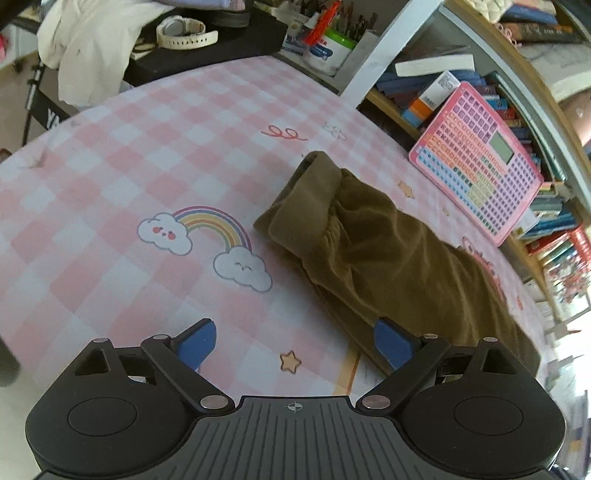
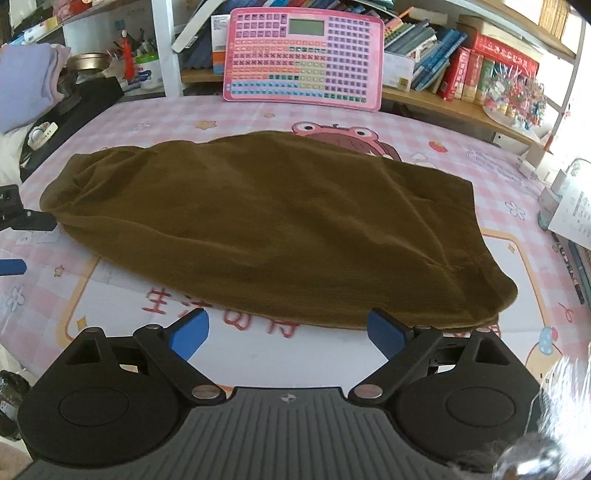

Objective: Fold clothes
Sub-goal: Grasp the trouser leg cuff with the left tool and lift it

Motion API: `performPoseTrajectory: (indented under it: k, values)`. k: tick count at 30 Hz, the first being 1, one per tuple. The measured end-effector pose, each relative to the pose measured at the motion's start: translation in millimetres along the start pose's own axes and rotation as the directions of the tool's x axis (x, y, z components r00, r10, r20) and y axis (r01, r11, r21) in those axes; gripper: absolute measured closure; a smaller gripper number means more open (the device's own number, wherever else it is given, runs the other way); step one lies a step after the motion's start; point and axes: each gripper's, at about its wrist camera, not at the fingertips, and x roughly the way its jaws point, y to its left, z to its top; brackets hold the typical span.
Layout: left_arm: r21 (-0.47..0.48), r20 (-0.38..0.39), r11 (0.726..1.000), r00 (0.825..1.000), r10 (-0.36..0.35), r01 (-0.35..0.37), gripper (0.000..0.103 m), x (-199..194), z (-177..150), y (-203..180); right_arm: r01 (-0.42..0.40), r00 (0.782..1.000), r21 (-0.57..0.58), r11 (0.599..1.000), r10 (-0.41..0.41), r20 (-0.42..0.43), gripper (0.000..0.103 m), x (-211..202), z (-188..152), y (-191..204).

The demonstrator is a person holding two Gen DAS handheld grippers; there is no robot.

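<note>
An olive-brown garment [image 2: 266,229] lies flat and folded lengthwise across the pink checked tabletop [image 2: 110,288], its elastic waistband [image 1: 306,206] at the left end. My left gripper [image 1: 295,341] hovers open beside the waistband end, its right blue finger [image 1: 393,341] over the cloth's near edge and its left finger over bare tabletop. Open too, my right gripper [image 2: 288,332] sits just in front of the garment's near edge, nothing between its blue fingers. The left gripper's finger [image 2: 11,266] shows at the left edge of the right wrist view.
A pink keyboard toy [image 2: 303,55] leans against a bookshelf [image 2: 461,70] behind the table. A black box with a white watch [image 1: 184,31], a pen pot [image 1: 330,48] and a pile of white clothes [image 1: 88,40] stand at the far left. Papers [image 2: 572,210] lie at the right edge.
</note>
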Motion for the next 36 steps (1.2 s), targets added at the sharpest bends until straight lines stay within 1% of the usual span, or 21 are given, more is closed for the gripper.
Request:
performPoseTrajectory:
  k: [3,6,9,10,14,16,19,20,21,22,24,25,26,28,29,31,33,34,35,36]
  values:
    - [-0.084,-0.011,0.995,0.998,-0.064,0.063,0.008,5.7,6.3,14.3,0.022,0.999,0.013,1.0,-0.022,0.038,0.01,8.5,9.6,11.1]
    - [-0.181,0.002,0.974,0.99,-0.138,0.137,0.008,12.4,12.2,26.6,0.043,0.996,0.026,0.999,-0.045,0.075,0.01,16.9,19.1,22.2]
    - [-0.251,0.011,0.951,0.983,-0.183,0.18,0.009,19.7,17.5,33.4,0.063,0.991,0.041,0.997,-0.068,0.112,0.01,25.4,28.7,33.4]
    - [-0.268,0.015,0.944,0.981,-0.194,0.191,0.009,21.9,19.1,34.6,0.07,0.99,0.044,0.997,-0.075,0.123,0.01,28.4,31.7,37.2]
    - [-0.328,0.038,0.917,0.973,-0.226,0.226,0.01,30.3,25.1,37.9,0.085,0.991,-0.021,0.996,-0.082,0.11,0.01,49.5,34.2,59.1]
    - [-0.344,0.053,0.911,0.974,-0.221,0.225,0.013,31.9,27.4,38.6,0.092,0.991,-0.054,0.994,-0.086,0.102,0.01,60.0,35.2,70.0]
    - [-0.366,0.071,0.903,0.974,-0.213,0.224,0.016,35.4,30.5,39.3,0.1,0.994,-0.138,0.985,-0.094,0.051,0.01,71.8,25.9,85.3]
    - [-0.368,0.073,0.903,0.975,-0.21,0.222,0.018,36.8,31.8,39.0,0.103,0.995,-0.158,0.982,-0.099,0.031,0.01,75.0,22.4,88.4]
    - [-0.369,0.076,0.903,0.975,-0.207,0.221,0.021,38.1,33.0,38.8,0.107,0.994,-0.161,0.981,-0.102,0.036,0.01,74.8,20.3,89.6]
    - [-0.371,0.073,0.903,0.976,-0.206,0.218,0.027,40.1,34.2,38.5,0.111,0.994,-0.164,0.98,-0.106,0.041,0.01,74.6,18.2,90.7]
    - [-0.382,0.05,0.899,0.976,-0.212,0.215,0.051,46.8,36.0,38.5,0.119,0.992,-0.17,0.978,-0.112,0.051,0.01,74.2,14.1,92.9]
    - [-0.396,0.026,0.892,0.974,-0.225,0.217,0.071,52.7,36.3,39.6,0.123,0.992,-0.173,0.977,-0.115,0.056,0.01,74.1,12.2,94.0]
    - [-0.411,0.016,0.885,0.973,-0.232,0.218,0.075,56.2,35.8,41.2,0.124,0.992,-0.175,0.977,-0.116,0.056,0.01,74.2,11.9,94.1]
    - [-0.41,0.042,0.876,0.965,-0.259,0.254,0.081,53.2,33.9,41.7,0.122,0.992,-0.176,0.977,-0.114,0.056,0.01,74.4,11.6,93.3]
    - [-0.386,0.055,0.881,0.96,-0.273,0.272,0.082,50.1,34.1,39.5,0.118,0.992,-0.174,0.978,-0.11,0.055,0.01,74.4,11.5,92.4]
    - [-0.314,0.074,0.899,0.952,-0.297,0.305,0.082,43.2,35.7,32.4,0.106,0.994,-0.163,0.981,-0.101,0.041,0.01,74.2,13.9,89.7]
    - [-0.239,0.091,0.911,0.942,-0.323,0.335,0.082,36.2,37.3,25.4,0.092,0.996,-0.149,0.985,-0.09,0.021,0.01,73.3,20.3,87.3]
    - [-0.201,0.098,0.915,0.937,-0.336,0.349,0.082,32.7,38.2,21.9,0.096,0.995,-0.139,0.986,-0.091,0.038,0.01,71.7,24.5,85.9]
    - [-0.193,0.097,0.917,0.937,-0.335,0.348,0.082,32.6,38.5,22.2,0.108,0.993,-0.138,0.985,-0.1,0.061,0.01,70.6,27.8,86.9]
    - [-0.207,0.089,0.919,0.941,-0.325,0.337,0.082,34.8,38.4,25.0,0.119,0.991,-0.142,0.983,-0.108,0.077,0.01,72.0,33.6,86.5]
